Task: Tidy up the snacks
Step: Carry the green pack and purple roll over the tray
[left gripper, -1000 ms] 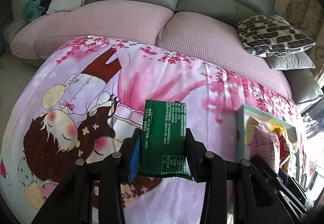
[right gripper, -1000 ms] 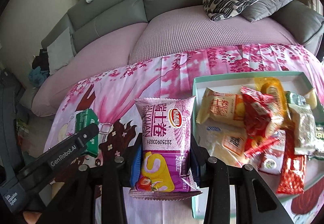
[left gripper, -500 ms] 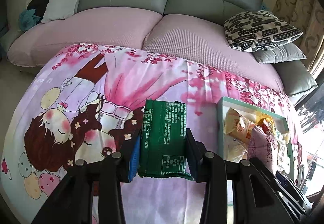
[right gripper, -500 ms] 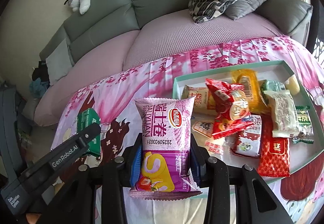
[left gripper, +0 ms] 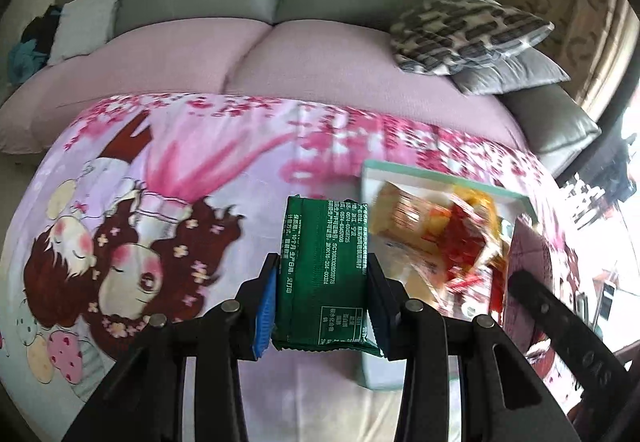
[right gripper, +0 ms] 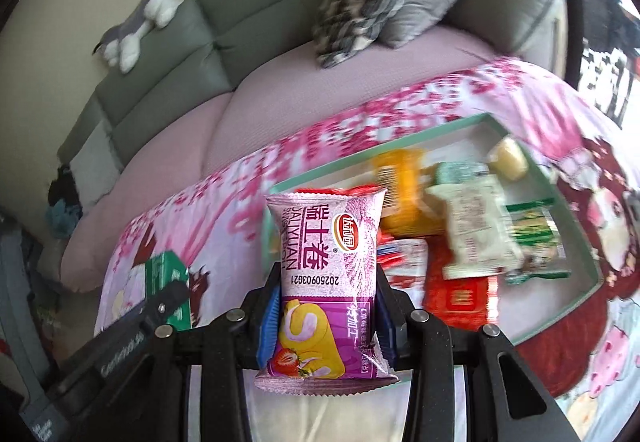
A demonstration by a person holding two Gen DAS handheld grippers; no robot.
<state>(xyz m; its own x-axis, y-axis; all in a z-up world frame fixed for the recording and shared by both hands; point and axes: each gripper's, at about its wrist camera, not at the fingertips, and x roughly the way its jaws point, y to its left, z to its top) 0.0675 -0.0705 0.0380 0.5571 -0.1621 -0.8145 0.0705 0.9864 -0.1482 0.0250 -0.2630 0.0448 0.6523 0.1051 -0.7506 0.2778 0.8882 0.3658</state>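
Now both grippers are swinging toward the tray [right gripper: 576,230], and you can see it in the blur: compared with a second ago the tray has slid well into the left wrist view, its near corner now just behind the green pack [left gripper: 324,274], where earlier it sat off at the right edge. The left gripper [left gripper: 322,306] stays clamped on that green pack, blue pads pressed to both sides, pack upright between them. Over on the right, the right gripper [right gripper: 326,316] keeps its squeeze on the pink roll pack [right gripper: 326,282], and the tray's pile of snacks [right gripper: 468,238] has shifted from right of the pack to directly behind and beside it. So both packs are still in the air over the blanket [left gripper: 160,178], neither dropped yet, but each is closing on the tray. My read: the carry is nearly done, and letting go over a bare patch of tray comes next.
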